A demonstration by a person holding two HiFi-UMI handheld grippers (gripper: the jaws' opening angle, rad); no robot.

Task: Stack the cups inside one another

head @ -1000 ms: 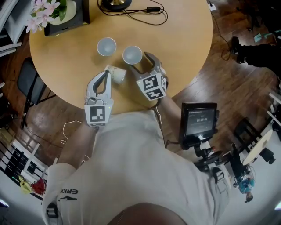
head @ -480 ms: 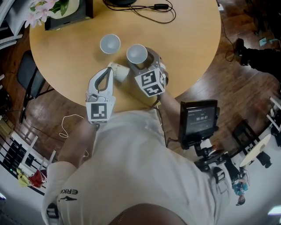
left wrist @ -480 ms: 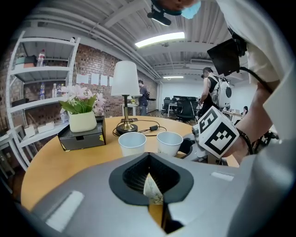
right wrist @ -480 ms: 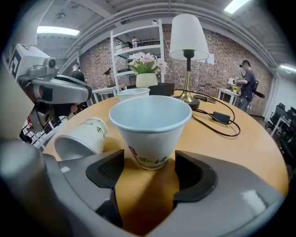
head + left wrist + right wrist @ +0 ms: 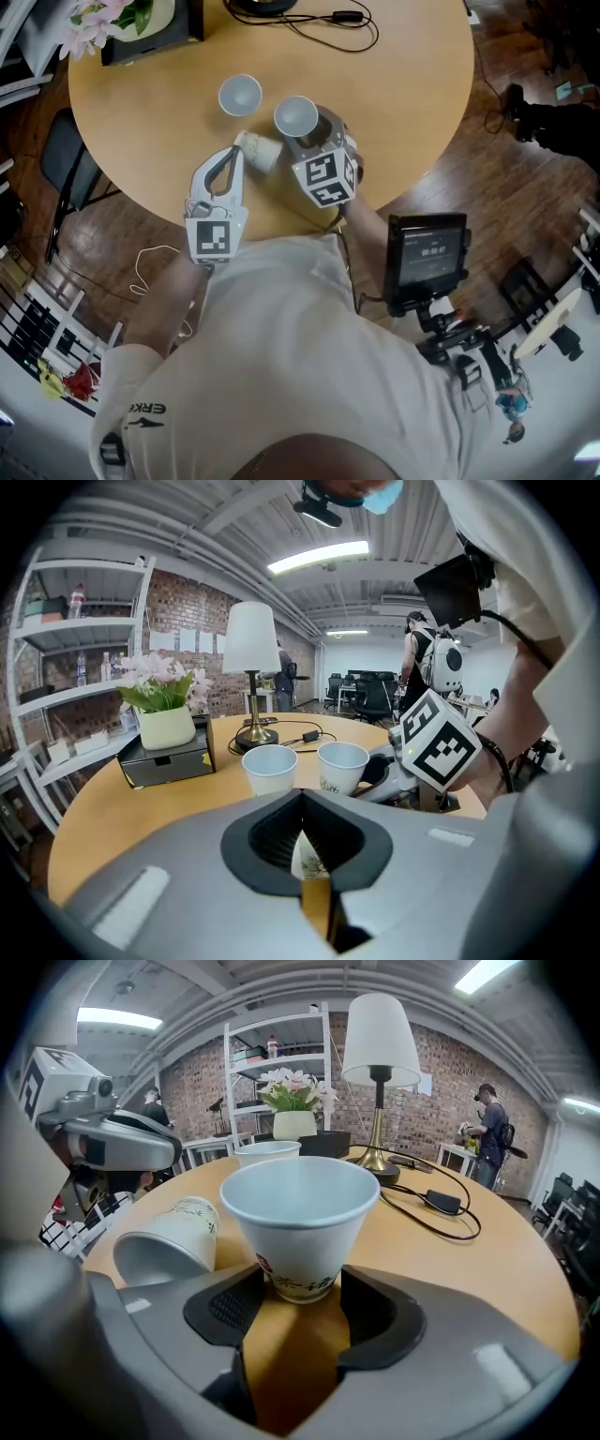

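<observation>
Three white paper cups are on the round wooden table [image 5: 394, 94]. The far cup [image 5: 239, 95] stands upright and alone. A second upright cup [image 5: 295, 115] has its base between the jaws of my right gripper [image 5: 307, 133]. These jaws have just been closing, and in the right gripper view the pads meet the lower wall of that cup [image 5: 300, 1218]. The third cup [image 5: 259, 150] lies on its side. My left gripper [image 5: 236, 156] is shut on its thin wall, and a strip of that cup [image 5: 307, 857] shows between the closed jaws.
A lamp base [image 5: 255, 6] with a black cable [image 5: 333, 21] stands at the far side of the table. At the far left a black box [image 5: 141, 37] carries a flower pot. A chair [image 5: 66, 173] stands left of the table, whose near edge is close to the person.
The right gripper's jaws have drawn in around the base of the upright cup. The left gripper and the lying cup have kept still.
</observation>
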